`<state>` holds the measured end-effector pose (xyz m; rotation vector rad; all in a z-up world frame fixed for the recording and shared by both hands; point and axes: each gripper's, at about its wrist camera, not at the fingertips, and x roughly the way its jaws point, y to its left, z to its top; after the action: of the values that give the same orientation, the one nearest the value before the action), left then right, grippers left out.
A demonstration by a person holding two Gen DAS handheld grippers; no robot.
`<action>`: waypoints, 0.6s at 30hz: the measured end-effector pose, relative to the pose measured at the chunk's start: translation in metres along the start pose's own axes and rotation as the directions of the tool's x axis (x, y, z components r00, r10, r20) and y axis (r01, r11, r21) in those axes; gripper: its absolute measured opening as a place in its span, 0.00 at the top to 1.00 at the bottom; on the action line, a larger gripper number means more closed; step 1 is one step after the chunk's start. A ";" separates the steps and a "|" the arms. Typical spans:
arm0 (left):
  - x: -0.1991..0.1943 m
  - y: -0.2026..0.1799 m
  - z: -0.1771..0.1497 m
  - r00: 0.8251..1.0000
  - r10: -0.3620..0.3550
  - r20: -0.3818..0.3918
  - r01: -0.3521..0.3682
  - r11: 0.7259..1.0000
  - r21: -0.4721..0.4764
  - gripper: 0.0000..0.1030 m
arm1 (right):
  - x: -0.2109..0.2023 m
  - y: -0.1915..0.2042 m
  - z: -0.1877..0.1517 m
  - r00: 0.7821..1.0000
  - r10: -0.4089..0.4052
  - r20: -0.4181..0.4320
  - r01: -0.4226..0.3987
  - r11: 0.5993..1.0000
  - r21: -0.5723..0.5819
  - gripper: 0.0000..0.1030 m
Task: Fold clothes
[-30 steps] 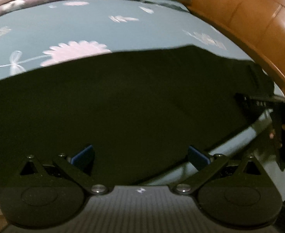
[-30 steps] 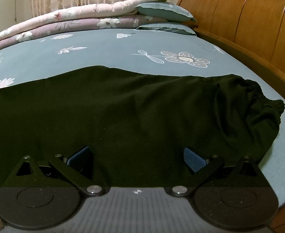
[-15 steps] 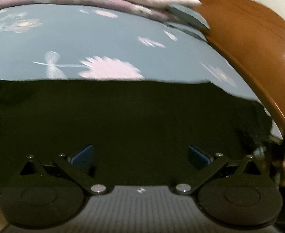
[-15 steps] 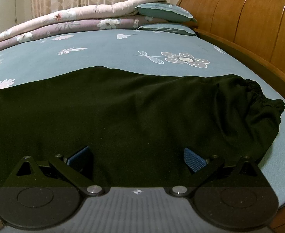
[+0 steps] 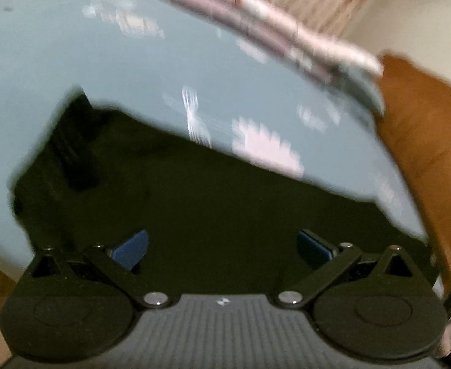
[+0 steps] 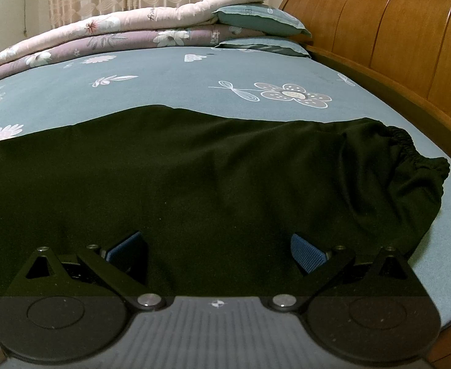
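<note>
Black garment (image 6: 213,184) is spread flat on the blue floral sheet (image 6: 170,73), long axis running left-right across both views. Elastic waistband (image 6: 409,150) is bunched at the right end, nearer the right gripper (image 6: 216,246); the opposite end (image 5: 72,141) lies ahead-left of the left gripper (image 5: 222,246). Both grippers are released, fingers spread, nothing held, fabric directly ahead between the 2 pads. Left view is blurred. Folded quilts (image 6: 127,30), pillows (image 6: 256,18) and headboard (image 6: 394,30) are well apart; nothing is seen in the way.
</note>
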<state>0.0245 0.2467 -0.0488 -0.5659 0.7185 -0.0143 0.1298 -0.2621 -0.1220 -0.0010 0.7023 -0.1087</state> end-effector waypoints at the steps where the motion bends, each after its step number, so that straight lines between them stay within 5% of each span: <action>1: -0.011 0.009 0.005 0.999 0.001 0.040 0.000 1.000 -0.025 0.01 | 0.000 0.000 0.000 1.000 0.000 0.000 0.000 1.000 0.000 0.00; 7: -0.050 0.080 0.015 0.981 0.024 0.192 0.024 0.969 -0.244 0.01 | -0.001 0.000 0.000 1.000 0.002 -0.003 -0.002 1.000 0.001 0.00; 18: -0.007 0.144 -0.015 0.981 -0.094 0.169 0.158 0.891 -0.425 0.01 | -0.009 0.007 0.008 0.997 0.021 -0.081 -0.024 0.999 -0.028 0.00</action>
<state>-0.0158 0.3632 -0.1244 -1.0359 0.5415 0.0685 0.1287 -0.2545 -0.1103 -0.0166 0.7840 -0.0774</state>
